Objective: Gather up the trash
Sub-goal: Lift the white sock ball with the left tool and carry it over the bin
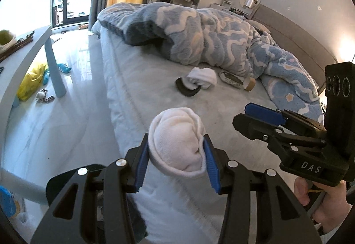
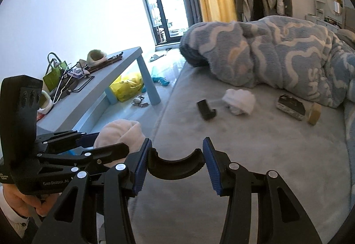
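My left gripper [image 1: 175, 140] is shut on a rolled white sock [image 1: 177, 144], held above the near edge of the grey bed [image 1: 155, 97]. My right gripper [image 2: 176, 146] is shut on a black curved plastic piece [image 2: 176, 165] that spans its blue pads. The two grippers hang side by side; the left gripper [image 2: 111, 139] shows at the left of the right wrist view, with the sock [image 2: 119, 130] in it. On the bed lie a second white sock bundle [image 2: 239, 99], another black piece [image 2: 206, 109] and a bottle [image 2: 297, 108] on its side.
A fluffy blue blanket [image 2: 277, 53] is heaped across the far half of the bed. Left of the bed stands a low blue table [image 2: 99, 79] with a green bag and clutter. A yellow bag [image 2: 128, 86], a blue toy and keys lie on the floor under it.
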Demonstrator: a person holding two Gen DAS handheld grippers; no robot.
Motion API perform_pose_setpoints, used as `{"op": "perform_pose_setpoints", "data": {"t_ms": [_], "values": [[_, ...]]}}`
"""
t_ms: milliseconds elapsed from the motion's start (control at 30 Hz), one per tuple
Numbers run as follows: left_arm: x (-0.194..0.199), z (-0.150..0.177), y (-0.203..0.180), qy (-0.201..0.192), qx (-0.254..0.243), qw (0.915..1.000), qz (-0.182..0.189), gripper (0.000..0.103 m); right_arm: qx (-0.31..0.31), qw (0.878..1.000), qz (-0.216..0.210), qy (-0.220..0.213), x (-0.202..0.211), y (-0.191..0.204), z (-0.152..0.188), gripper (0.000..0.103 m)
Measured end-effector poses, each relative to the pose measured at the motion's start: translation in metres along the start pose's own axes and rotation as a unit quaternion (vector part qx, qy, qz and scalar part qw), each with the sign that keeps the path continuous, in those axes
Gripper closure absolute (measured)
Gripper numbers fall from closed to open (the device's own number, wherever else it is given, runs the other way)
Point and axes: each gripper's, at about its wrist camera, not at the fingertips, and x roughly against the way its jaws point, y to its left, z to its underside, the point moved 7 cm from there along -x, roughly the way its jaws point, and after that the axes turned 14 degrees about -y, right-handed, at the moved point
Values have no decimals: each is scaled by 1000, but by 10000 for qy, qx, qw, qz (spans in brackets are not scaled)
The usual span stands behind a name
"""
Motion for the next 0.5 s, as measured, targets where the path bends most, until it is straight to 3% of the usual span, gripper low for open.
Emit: {"op": "perform_pose_setpoints", "data": {"t_ms": [500], "values": [[27,30,76,546,130,9966,-597,54,154,9989,-446,48,-26,83,2,55]]}}
